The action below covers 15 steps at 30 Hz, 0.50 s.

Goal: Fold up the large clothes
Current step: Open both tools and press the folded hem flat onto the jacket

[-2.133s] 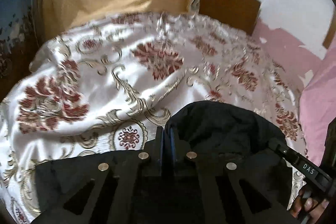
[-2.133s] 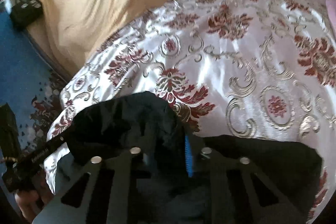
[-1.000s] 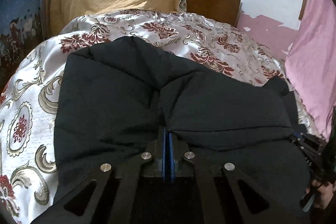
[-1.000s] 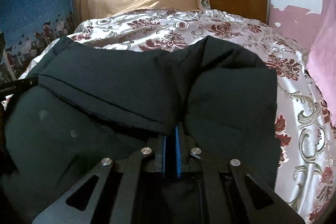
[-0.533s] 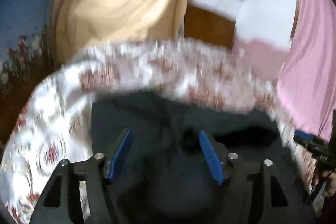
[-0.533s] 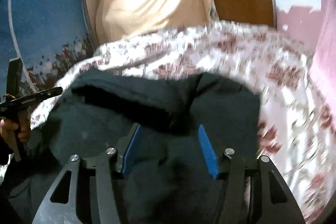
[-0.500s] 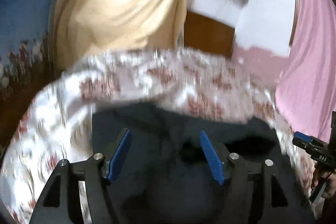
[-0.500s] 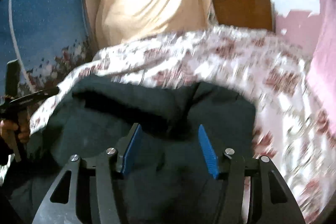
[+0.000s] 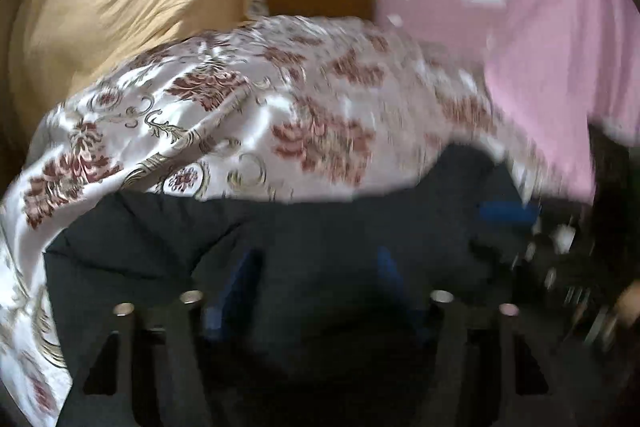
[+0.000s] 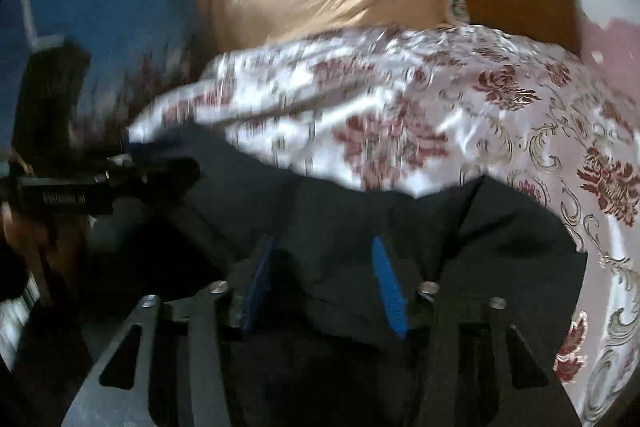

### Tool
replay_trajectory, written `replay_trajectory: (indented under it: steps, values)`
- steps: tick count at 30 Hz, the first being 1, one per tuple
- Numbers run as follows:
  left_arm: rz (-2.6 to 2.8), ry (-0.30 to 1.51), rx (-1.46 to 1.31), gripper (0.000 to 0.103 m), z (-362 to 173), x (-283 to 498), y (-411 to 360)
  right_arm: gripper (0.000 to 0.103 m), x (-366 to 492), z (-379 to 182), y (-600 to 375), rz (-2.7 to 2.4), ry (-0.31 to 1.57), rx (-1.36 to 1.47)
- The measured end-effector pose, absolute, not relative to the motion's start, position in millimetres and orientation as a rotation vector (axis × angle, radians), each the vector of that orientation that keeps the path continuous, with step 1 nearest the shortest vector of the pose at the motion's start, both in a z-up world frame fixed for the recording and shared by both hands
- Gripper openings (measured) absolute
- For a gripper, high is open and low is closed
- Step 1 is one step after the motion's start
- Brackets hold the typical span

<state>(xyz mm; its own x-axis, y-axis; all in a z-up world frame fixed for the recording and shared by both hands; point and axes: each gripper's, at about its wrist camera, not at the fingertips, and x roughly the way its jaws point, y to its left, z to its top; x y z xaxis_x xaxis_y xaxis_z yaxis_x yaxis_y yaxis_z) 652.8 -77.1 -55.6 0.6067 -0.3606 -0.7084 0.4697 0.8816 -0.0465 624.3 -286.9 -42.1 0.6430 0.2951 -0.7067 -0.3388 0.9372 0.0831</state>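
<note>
Blurring dark garment (image 9: 328, 239) edges, bedspread (image 9: 256, 115) pattern

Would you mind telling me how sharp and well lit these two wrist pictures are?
Left wrist view: motion blur smears the floral bedspread, worst to the right; the black garment is a dim, detailless mass. Right wrist view: blurred to the left, bedspread sharper to the right; strong fisheye bending in both.

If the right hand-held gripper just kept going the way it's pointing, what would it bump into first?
Most likely the dark garment lying right ahead of the right hand-held gripper, whose jaws stand apart after closing a little. Beyond it lies the flowered bedspread. The picture is blurred, so depth is uncertain.
</note>
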Motion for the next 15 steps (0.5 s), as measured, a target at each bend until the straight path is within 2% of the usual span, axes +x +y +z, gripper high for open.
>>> replay_trajectory:
  steps: [3, 5, 15]
  values:
    - [-0.47, 0.774, 0.221, 0.045, -64, 647, -77, 0.027, 616, -57, -284, 0.353, 0.807, -0.152]
    - [-0.451, 0.783, 0.223, 0.043, -69, 651, -75, 0.018, 622, -64, -287, 0.326, 0.829, -0.158]
    - [-0.367, 0.792, 0.226, 0.043, -99, 682, -87, 0.018, 655, -94, -287, 0.29, 0.843, -0.139]
